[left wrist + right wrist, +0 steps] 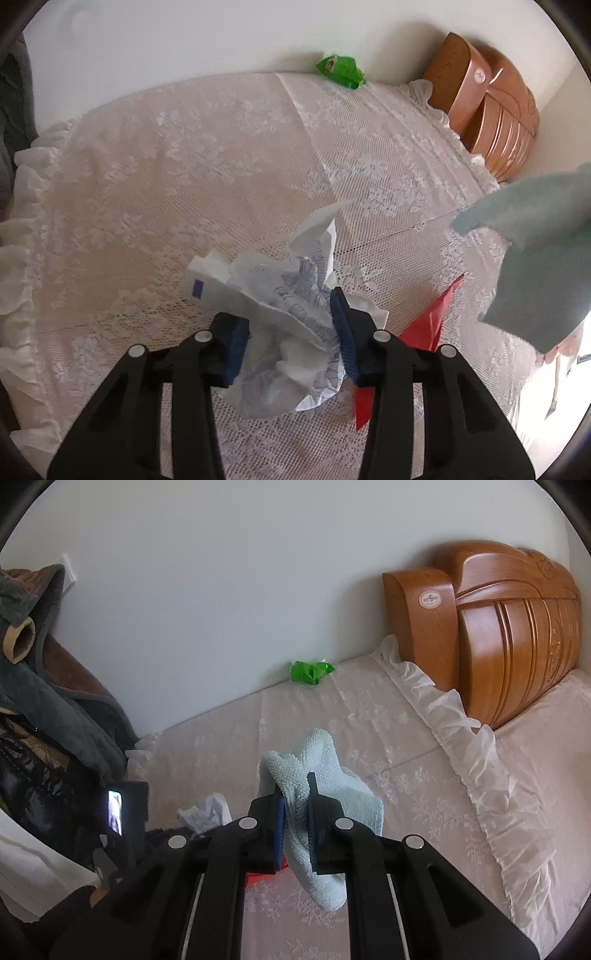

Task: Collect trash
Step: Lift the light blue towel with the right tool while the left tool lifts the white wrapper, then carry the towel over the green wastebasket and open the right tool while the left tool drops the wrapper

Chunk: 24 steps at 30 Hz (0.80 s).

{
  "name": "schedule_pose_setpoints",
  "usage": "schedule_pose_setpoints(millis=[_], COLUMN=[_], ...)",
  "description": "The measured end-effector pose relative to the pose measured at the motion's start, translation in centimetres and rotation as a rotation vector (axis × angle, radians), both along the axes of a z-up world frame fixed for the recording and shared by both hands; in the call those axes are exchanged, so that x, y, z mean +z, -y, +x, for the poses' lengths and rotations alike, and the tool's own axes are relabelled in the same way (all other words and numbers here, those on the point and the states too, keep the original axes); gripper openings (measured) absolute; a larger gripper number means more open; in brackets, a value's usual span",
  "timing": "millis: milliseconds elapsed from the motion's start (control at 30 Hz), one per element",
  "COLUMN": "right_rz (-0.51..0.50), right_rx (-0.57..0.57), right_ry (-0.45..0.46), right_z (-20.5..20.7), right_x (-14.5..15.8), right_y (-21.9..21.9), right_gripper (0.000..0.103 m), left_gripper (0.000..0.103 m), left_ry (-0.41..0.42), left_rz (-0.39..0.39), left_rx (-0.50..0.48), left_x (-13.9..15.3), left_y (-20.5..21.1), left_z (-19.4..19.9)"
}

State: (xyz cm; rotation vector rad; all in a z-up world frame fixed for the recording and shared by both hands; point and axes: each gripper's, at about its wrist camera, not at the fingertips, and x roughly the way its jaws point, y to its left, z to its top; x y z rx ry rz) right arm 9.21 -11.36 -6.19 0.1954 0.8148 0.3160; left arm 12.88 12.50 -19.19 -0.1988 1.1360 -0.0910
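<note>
Down the bed [184,166] from the headboard [517,635], on the lace cover, the left gripper [291,328] is right over the crumpled paper [280,306], its blue-padded fingers [236,347] set wide either side of the wad, and the paper bulges up between them. Whether the pads are biting yet or just bracketing it, I can't tell; the gap looks wider than a firm pinch. It points down and forward at the cover, low, tips close to the lace, which looks like the stance for a scoop-and-squeeze. A red scrap [424,328] lies just on the headboard side of the wad, partly under the right-hand finger, so it may get caught in the same grab. Over there the right gripper [295,823] is up off the bed, nearer the headboard, fingers nearly shut on a pale blue cloth [325,812] that droops from both sides of the pinch, presumably held clear so the left has room. One more piece waits: a green wrapper [340,70] against the wall, well apart from both grippers, roughly level with the headboard's near end.
</note>
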Motion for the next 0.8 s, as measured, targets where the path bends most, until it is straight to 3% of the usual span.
schedule_pose_setpoints(millis=[167, 333, 633, 800], right_rz=[0.002, 0.008, -0.038, -0.086], right_rx=[-0.019, -0.062, -0.274, -0.428], right_ry=[0.011, 0.043, 0.069, 0.045], right_z=[-1.4, -4.2, -13.7, -20.2], right_x=[0.4, 1.4, 2.3, 2.0], right_y=[0.7, 2.6, 10.3, 15.1], right_gripper=[0.011, 0.011, 0.011, 0.011], left_gripper=[0.041, 0.041, 0.041, 0.041], left_ry=[0.013, 0.056, 0.158, 0.163], left_rz=[-0.004, -0.008, -0.109, -0.160], left_rx=[-0.004, -0.073, -0.363, -0.534], left_x=[1.7, 4.9, 11.7, 13.1], left_y=[-0.3, 1.3, 10.1, 16.6], left_z=[-1.2, -3.5, -8.9, -11.9])
